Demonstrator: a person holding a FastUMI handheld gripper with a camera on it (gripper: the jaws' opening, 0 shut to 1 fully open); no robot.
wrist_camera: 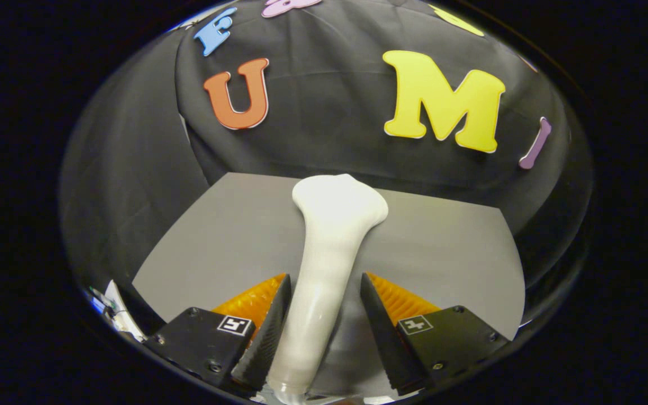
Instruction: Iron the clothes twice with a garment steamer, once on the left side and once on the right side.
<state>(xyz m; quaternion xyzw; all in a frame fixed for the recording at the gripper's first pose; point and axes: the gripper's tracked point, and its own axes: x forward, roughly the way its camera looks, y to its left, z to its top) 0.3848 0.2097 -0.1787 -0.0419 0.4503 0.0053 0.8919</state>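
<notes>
A white garment steamer (332,236) runs straight ahead between my fingers, its slim handle near me and its wider head at the far end over the grey tabletop (448,247). My gripper (325,277) is open around the handle. The left finger (270,332) lies against the handle's side. The right finger (383,332) stands a little apart from it, with a strip of table showing in the gap. The handle's near end runs down out of sight between the fingers.
The grey tabletop ends at a straight far edge just beyond the steamer's head, with the black cloth wall (324,112) rising behind it and wrapping round on the left. Some small white and blue items (111,306) sit off the table's near left corner.
</notes>
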